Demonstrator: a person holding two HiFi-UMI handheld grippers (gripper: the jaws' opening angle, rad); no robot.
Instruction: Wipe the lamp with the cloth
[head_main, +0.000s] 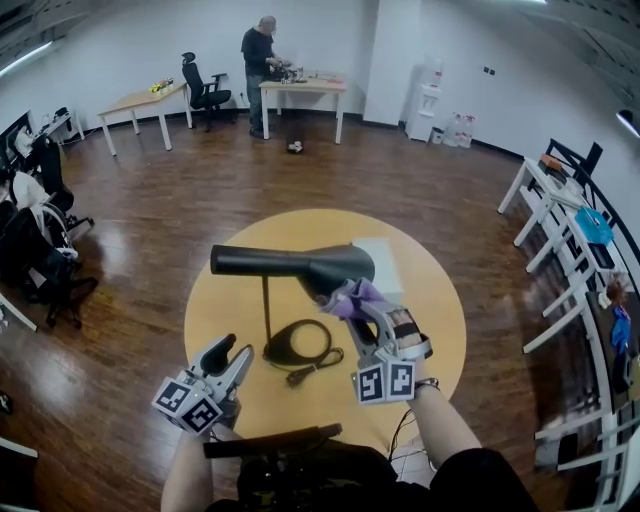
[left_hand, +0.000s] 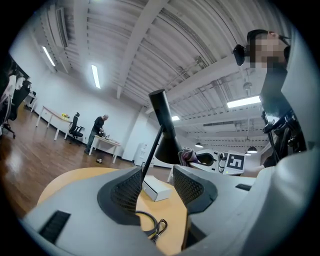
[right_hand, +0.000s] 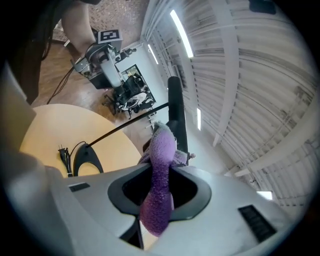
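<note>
The right gripper (head_main: 360, 308) has its jaws closed on the purple cloth (right_hand: 160, 165), pressing it against the wide end of the black lamp (head_main: 290, 265) head. The lamp stands on the round yellow table (head_main: 425, 300), its cord coiled by the base. The left gripper (head_main: 236, 350) hovers near the lamp base with its jaws apart, gripping nothing.

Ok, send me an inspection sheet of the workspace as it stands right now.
Surface: round wooden table.
Job's things: black lamp standing upright; purple cloth at its shade's wide end.
Clutter: white box behind the lamp.
Claws: left claw open and empty, near the base; right claw shut on the cloth.
Cables: lamp cord coiled by the base, plug lying on the table.
Surroundings: wooden floor, desks, a person at a far desk.
</note>
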